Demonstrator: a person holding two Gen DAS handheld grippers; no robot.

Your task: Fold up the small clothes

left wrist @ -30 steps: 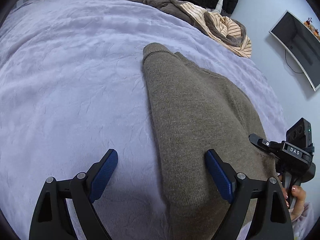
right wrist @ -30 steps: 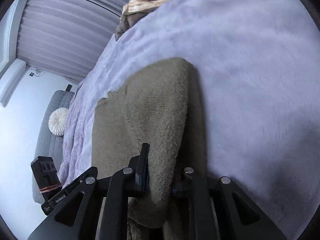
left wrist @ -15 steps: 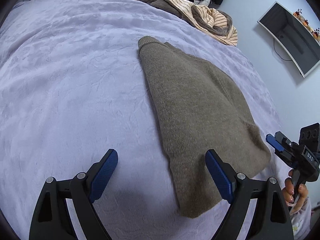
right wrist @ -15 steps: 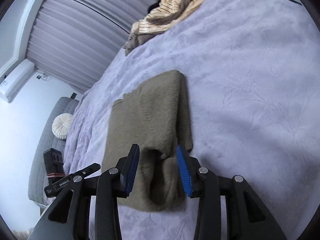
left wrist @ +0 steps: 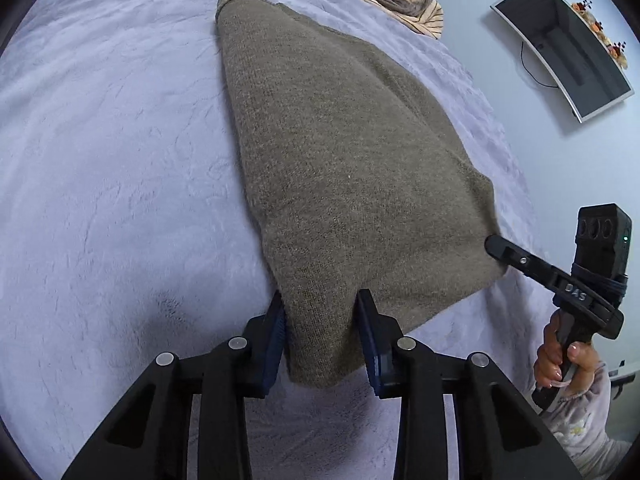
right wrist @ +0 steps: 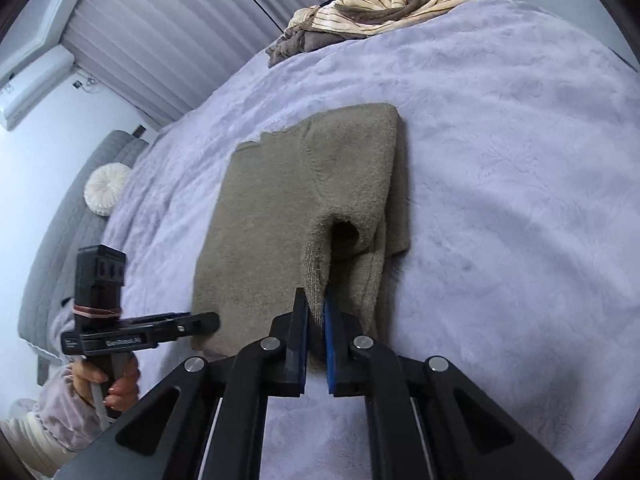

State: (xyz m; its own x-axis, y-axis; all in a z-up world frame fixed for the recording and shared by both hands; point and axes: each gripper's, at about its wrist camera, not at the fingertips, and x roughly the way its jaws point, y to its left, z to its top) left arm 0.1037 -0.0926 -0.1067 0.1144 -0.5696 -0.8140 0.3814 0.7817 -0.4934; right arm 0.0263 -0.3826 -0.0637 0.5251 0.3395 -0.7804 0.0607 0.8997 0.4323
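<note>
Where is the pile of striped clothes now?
The pile of striped clothes lies at the far edge of the lilac bed cover, beyond the folded olive sweater; the left wrist view shows it at top centre.

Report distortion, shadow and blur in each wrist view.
Left wrist view: fisheye bends the wall screen into an arc; the left gripper casts a soft shadow on the lilac bedspread. Right wrist view: the blinds curve; the olive sweater throws a dark shadow along its right edge; the edges blur slightly.

Both wrist views close above sweater
</note>
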